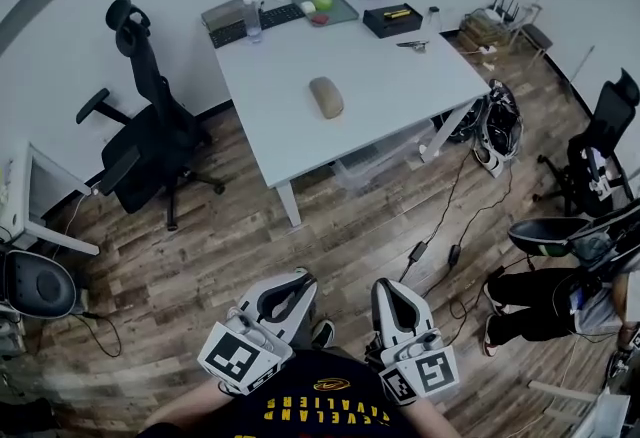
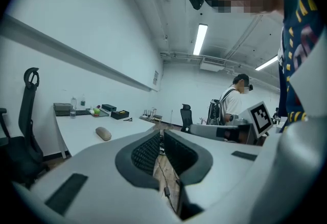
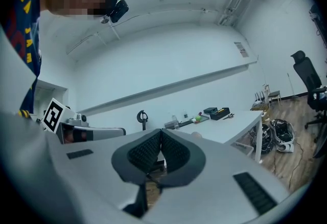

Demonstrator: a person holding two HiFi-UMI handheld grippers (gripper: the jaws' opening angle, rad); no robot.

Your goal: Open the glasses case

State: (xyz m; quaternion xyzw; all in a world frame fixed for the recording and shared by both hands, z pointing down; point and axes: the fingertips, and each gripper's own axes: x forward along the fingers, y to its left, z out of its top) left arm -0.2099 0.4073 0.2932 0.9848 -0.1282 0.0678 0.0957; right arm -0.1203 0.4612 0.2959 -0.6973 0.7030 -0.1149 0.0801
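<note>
Glasses case (image 1: 326, 97) sits on the table (image 1: 420, 76), upper centre of frame, well apart from us. Our left gripper (image 1: 290, 288) and right gripper (image 1: 392, 298) are both fully closed, holding nothing. If we poke it one-sided, it probably skids away.

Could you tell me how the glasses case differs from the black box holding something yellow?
The glasses case is tan and rounded; the black box is rectangular. The glasses case is closed; the black box is open-topped, showing a yellow item. The glasses case lies mid-table, the black box near the far edge. Both rest on the white table.
</note>
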